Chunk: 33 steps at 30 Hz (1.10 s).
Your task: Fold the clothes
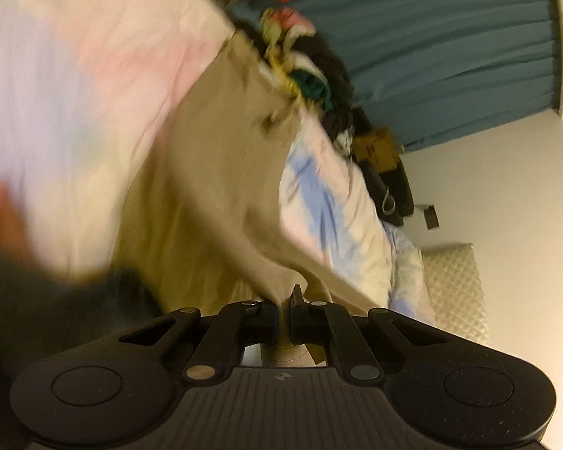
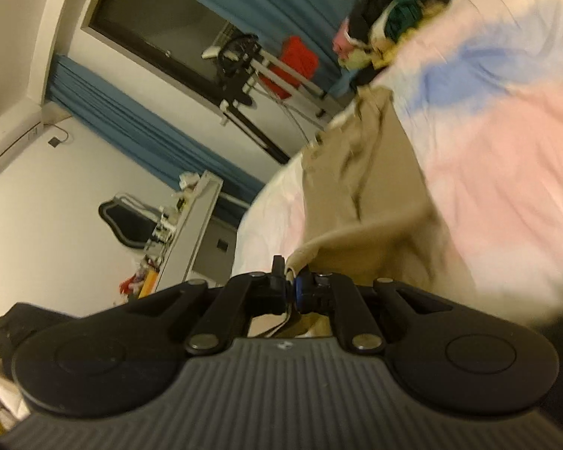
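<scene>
A beige garment (image 1: pixel 221 172) lies stretched over a pastel tie-dye bedspread (image 1: pixel 56 86). My left gripper (image 1: pixel 283 300) is shut on one end of the beige garment, with cloth pinched between the jaws. In the right wrist view the same beige garment (image 2: pixel 360 195) runs away from my right gripper (image 2: pixel 289 281), which is shut on its hemmed edge. Both views are tilted and blurred by motion. A pile of mixed clothes (image 1: pixel 300 63) sits at the garment's far end; it also shows in the right wrist view (image 2: pixel 390 18).
Blue curtains (image 1: pixel 450 37) and a white wall lie behind the bed. A yellow box (image 1: pixel 375 148) sits near the pile. In the right wrist view a drying rack (image 2: pixel 266 71) with a red item, a white desk (image 2: pixel 191 225) and a dark chair (image 2: pixel 120 221) stand beside the bed.
</scene>
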Motion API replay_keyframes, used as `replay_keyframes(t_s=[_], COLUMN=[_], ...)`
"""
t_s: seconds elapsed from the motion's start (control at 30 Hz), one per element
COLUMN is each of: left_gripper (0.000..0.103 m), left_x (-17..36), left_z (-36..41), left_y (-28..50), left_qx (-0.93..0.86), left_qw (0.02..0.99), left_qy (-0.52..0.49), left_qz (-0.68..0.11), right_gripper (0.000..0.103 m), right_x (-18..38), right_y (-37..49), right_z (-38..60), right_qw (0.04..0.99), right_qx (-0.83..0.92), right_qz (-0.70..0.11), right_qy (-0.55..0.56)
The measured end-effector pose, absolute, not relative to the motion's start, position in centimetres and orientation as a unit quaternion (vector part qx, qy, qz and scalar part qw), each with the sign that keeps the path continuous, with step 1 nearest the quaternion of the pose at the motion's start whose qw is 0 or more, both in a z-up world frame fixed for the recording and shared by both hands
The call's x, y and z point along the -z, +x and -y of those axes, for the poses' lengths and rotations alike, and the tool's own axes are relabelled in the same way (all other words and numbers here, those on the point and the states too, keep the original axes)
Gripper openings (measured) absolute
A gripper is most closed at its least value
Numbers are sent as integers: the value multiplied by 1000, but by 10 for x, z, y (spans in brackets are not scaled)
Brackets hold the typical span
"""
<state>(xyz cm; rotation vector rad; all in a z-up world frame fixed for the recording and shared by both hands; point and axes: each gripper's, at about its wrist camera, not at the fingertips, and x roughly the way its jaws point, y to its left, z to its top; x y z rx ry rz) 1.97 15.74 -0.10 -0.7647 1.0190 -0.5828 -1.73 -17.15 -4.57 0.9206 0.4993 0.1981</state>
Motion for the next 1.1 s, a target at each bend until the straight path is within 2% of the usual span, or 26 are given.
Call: replay_keyframes(t_s=[0.23,0.4,0.63,0.87,1.1], left_gripper=[6,6,6,6,8], left_x=[-33,-9,46,99,108], left_z=[-108,-73,-41,-25,-20], left_y=[125,196,253,290,297], left_qx=[222,186,157,135,135], left_qw=[838,873,900,903,903], left_qy=[-286,-258,-196,-122,-106], left_qz=[-407,-369,-355,-390,-394], right_gripper=[8,8,8,8,8], right_x=[38,64,130,182,201], right_y=[103,169,234,289,301], right_z=[180,184,181,165,167], right_qw=[891,916,946,952,944], right_qx=[-41,-7,18,35,35], right_qz=[-184,-161,-189,-247,-275], right_qy=[413,368,264,177,177])
